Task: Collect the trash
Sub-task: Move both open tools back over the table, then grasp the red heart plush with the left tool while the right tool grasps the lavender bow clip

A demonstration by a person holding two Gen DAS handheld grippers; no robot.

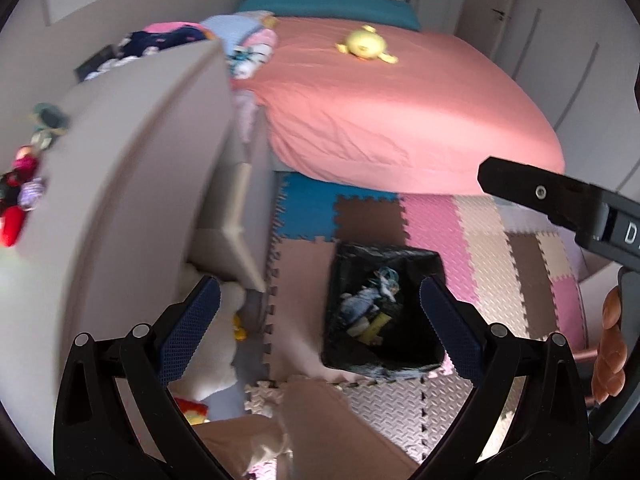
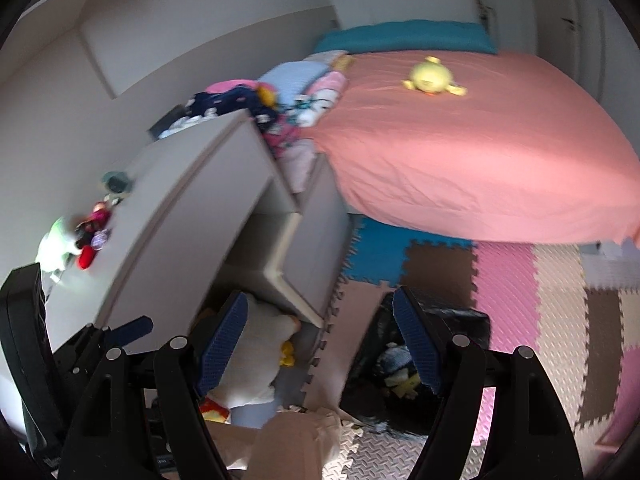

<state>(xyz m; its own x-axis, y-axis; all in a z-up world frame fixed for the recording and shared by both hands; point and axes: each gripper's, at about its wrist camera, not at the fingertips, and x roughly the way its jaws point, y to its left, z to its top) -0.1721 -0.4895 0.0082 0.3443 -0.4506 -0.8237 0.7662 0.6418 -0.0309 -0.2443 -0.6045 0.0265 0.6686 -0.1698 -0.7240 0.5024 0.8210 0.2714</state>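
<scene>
A bin lined with a black bag (image 1: 384,308) stands on the foam floor mat and holds several pieces of trash (image 1: 372,304). It also shows in the right wrist view (image 2: 424,364). My left gripper (image 1: 320,316) is open and empty, held above the floor with the bin near its right finger. My right gripper (image 2: 320,340) is open and empty, above the floor just left of the bin. The right gripper's body (image 1: 560,204) shows at the right edge of the left wrist view.
A grey dresser (image 1: 132,168) with small toys on top stands at the left, its lower drawer (image 1: 236,220) pulled out. A white stuffed toy (image 1: 216,344) lies on the floor under it. A bed with a pink sheet (image 1: 392,100) and a yellow plush (image 1: 364,44) fills the back. Coloured foam tiles (image 1: 488,240) cover the floor.
</scene>
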